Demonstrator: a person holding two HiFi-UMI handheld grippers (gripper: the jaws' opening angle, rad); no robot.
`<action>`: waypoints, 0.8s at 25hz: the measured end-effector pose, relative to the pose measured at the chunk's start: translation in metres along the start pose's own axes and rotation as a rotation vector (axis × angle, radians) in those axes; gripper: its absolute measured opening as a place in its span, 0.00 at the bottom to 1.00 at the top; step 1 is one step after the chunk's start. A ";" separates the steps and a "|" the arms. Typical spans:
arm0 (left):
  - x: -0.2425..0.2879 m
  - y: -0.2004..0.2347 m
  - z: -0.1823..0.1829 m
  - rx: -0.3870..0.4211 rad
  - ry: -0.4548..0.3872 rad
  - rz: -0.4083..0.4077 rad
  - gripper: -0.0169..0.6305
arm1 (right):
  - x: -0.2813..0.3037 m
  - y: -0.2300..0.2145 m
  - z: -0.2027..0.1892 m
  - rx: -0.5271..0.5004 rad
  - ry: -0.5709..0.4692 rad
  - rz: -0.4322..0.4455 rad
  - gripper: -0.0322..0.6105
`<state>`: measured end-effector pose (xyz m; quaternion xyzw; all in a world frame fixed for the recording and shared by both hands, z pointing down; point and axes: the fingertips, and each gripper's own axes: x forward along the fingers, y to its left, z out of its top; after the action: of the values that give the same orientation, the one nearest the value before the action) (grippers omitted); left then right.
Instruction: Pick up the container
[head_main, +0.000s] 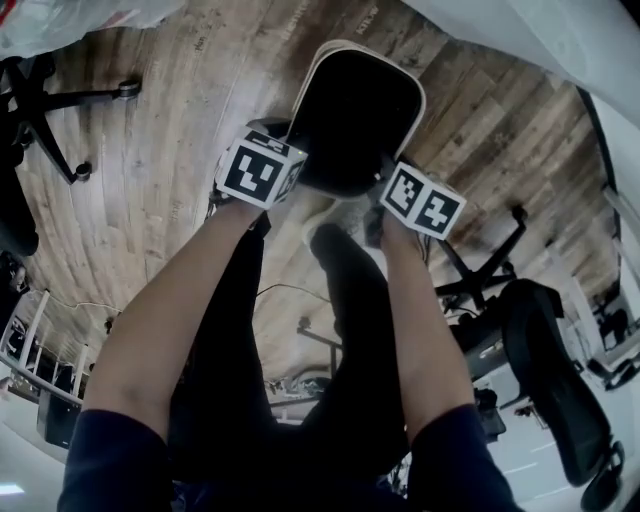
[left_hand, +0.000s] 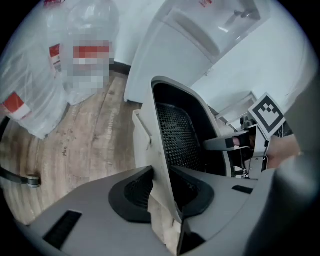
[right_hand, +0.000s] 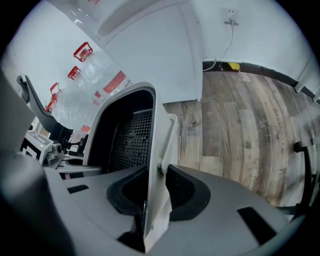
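Over the wooden floor (head_main: 150, 200), the container (head_main: 355, 110) is pinched at opposite rim walls by the left gripper (left_hand: 161, 197) and right gripper (right_hand: 152, 197), jaws narrowed onto it. Grasp step apparently secured; next, a level, synchronized lift.

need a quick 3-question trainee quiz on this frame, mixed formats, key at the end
1. True or false: the left claw is clamped on a wall of the container.
2. What is the right claw gripping? A) a cup B) the container's wall C) nothing
3. Fill in: the floor below the container is made of ____ planks.

Key: 1 true; 2 B; 3 wood.
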<state>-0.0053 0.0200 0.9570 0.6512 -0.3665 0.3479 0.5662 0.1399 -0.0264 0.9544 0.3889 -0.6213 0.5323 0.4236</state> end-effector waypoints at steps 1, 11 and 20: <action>-0.019 -0.007 0.004 -0.002 -0.004 0.002 0.20 | -0.018 0.009 0.002 0.002 -0.002 0.002 0.20; -0.220 -0.087 0.066 0.066 -0.128 0.043 0.20 | -0.217 0.102 0.060 -0.052 -0.155 0.046 0.20; -0.373 -0.175 0.054 0.078 -0.180 0.037 0.20 | -0.386 0.166 0.046 -0.077 -0.223 0.076 0.20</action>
<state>-0.0332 0.0130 0.5428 0.6945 -0.4140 0.3126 0.4986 0.1101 -0.0379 0.5323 0.4051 -0.6988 0.4772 0.3461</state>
